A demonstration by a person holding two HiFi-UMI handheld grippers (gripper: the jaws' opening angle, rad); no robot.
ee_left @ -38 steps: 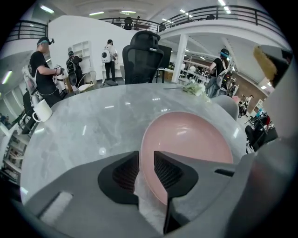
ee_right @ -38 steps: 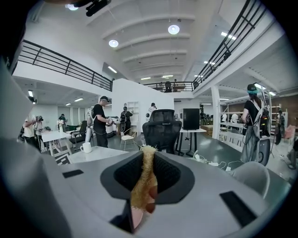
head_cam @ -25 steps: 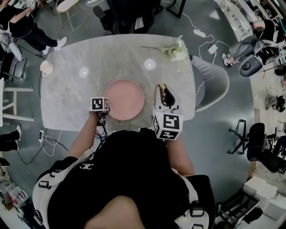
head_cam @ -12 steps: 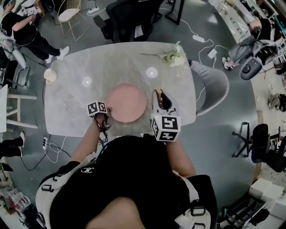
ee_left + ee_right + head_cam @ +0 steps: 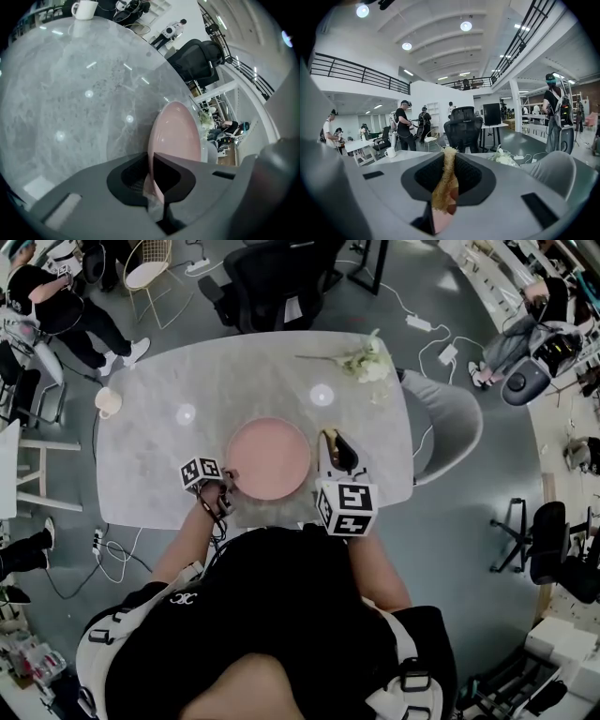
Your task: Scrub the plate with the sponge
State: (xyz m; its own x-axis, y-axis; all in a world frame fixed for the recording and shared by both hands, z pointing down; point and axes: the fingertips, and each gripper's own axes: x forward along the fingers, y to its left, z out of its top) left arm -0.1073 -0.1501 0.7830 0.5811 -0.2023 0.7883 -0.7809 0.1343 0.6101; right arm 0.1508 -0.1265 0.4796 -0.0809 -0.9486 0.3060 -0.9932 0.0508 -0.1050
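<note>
A round pink plate [image 5: 268,458] lies on the grey marble table [image 5: 169,456], near its front edge. My left gripper [image 5: 225,487] is at the plate's near-left rim. In the left gripper view its jaws are shut on the rim of the plate [image 5: 176,133], with the left gripper [image 5: 153,172] holding it edge-on. My right gripper [image 5: 337,451] hovers just right of the plate, pointing away from me. It is shut on a thin yellow-brown sponge with a pink underside [image 5: 444,190], which stands upright between the jaws of the right gripper [image 5: 447,164].
A white cup [image 5: 108,401] stands at the table's left end and also appears in the left gripper view [image 5: 84,8]. White flowers [image 5: 366,360] lie at the far right corner. A grey chair [image 5: 450,423] is at the right and a black office chair [image 5: 272,282] beyond the table.
The head camera has shifted a little. The left gripper's marker cube has edged slightly left and nearer. The right gripper and the plate stay about where they were.
</note>
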